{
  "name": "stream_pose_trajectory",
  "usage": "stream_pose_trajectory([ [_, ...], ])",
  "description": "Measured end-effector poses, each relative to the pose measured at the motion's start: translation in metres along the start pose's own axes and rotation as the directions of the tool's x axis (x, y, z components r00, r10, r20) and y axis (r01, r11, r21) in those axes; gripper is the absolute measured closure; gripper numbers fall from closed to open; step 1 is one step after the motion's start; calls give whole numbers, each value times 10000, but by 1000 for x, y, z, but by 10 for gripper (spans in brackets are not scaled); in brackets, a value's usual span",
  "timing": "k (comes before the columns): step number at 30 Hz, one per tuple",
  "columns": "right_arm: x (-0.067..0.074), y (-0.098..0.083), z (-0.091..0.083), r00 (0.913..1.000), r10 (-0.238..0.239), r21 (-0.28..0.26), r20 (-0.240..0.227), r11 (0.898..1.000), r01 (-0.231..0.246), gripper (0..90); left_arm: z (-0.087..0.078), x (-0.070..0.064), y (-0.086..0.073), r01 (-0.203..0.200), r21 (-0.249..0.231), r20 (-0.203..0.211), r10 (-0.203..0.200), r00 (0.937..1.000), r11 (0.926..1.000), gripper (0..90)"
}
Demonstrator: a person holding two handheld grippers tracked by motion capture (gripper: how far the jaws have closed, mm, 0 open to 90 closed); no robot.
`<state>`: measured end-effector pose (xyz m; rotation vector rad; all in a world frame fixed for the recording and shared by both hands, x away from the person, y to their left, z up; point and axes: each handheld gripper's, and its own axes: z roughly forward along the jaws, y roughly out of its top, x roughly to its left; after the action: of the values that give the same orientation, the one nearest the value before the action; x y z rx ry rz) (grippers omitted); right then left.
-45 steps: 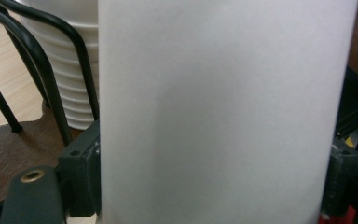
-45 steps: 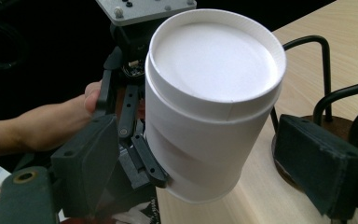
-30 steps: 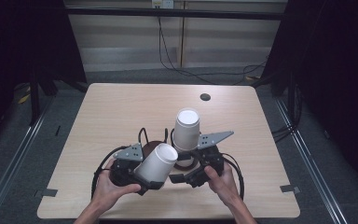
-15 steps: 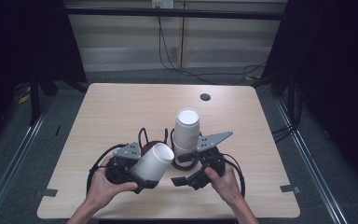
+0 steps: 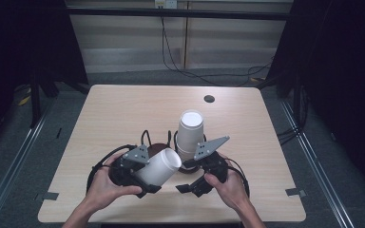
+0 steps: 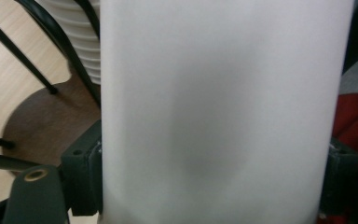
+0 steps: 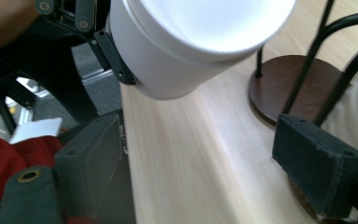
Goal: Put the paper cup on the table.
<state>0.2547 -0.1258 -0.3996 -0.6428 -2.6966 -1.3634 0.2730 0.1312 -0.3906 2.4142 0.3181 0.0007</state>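
Dark curtains close in a pale wooden table (image 5: 123, 114), and the landmark on it is a stack of white cups (image 5: 190, 135) standing upright in a black wire holder on a round brown base (image 7: 289, 88).

Just left of that stack, toward the table's near edge, the left gripper (image 5: 145, 178) is clamped across the wall of a single white cup (image 5: 159, 166), one jaw on each side of it in the left gripper view. This cup is held above the tabletop, tipped over: its long axis lies close to level, running from the left hand (image 5: 102, 187) up toward the stack, with its wider rimmed end pointing at the stack's lower part and just short of it.

Below and slightly right of the stack, the right gripper (image 5: 195, 183) has its jaws standing apart with bare wood between them, close by the base.
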Motion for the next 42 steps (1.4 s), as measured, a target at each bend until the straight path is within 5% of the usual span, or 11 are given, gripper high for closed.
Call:
stream_pose_trajectory([
  [5,1,-1,-3,9999,-84,45,-84,10000,85,177,3,-5,6,-376,247,71,375,9993,9990,185],
  [16,4,-2,7,9995,-77,1220,-300,9925,113,175,17,-2,-10,-29,885,616,-25,9981,9961,184],
  [27,5,2,10,9970,-597,1646,-502,9841,672,185,18,-8,-3,-547,1464,493,480,9976,9877,188],
  [36,0,8,24,9901,-1043,2682,-945,9551,1262,182,23,-11,-4,-769,1862,562,675,9961,9795,188],
  [42,2,7,33,9882,-985,2912,-1177,9479,1292,181,30,-15,-5,-943,2174,791,788,9938,9715,188],
])
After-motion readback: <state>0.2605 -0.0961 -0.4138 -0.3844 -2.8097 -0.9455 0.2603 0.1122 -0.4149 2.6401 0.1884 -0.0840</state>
